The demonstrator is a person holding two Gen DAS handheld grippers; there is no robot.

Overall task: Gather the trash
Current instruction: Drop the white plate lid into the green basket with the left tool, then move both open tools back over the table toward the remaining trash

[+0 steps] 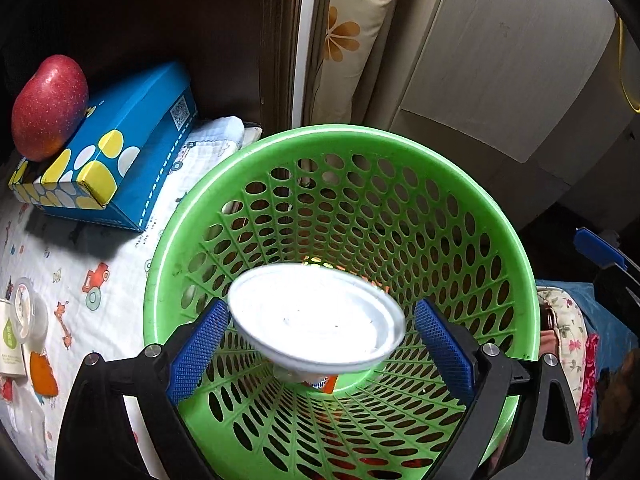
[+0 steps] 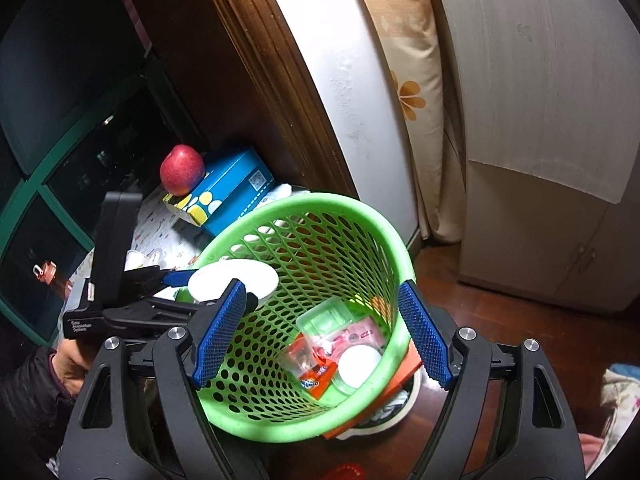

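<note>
Round white plastic lid [image 1: 316, 316] hung tilted over mouth of green perforated plastic basket [image 1: 516, 240], between wide-apart fingers of left gripper [image 1: 320, 336], seemingly loose. Judged light, thin, slippery; rim best hold. Right gripper [image 2: 320, 332], fingers apart, empty, above same basket.

**Little legible print in either view**

The blue tissue box [image 1: 120, 152] carries a QR code on its long side, plus a line of small print along its lower edge, too small to read. The left gripper [image 2: 208, 280] body bears white lettering, perhaps "Data Acquisition System". An orange wrapper [image 2: 316, 376] in the green basket [image 2: 360, 216] shows a blue logo, unreadable.
</note>
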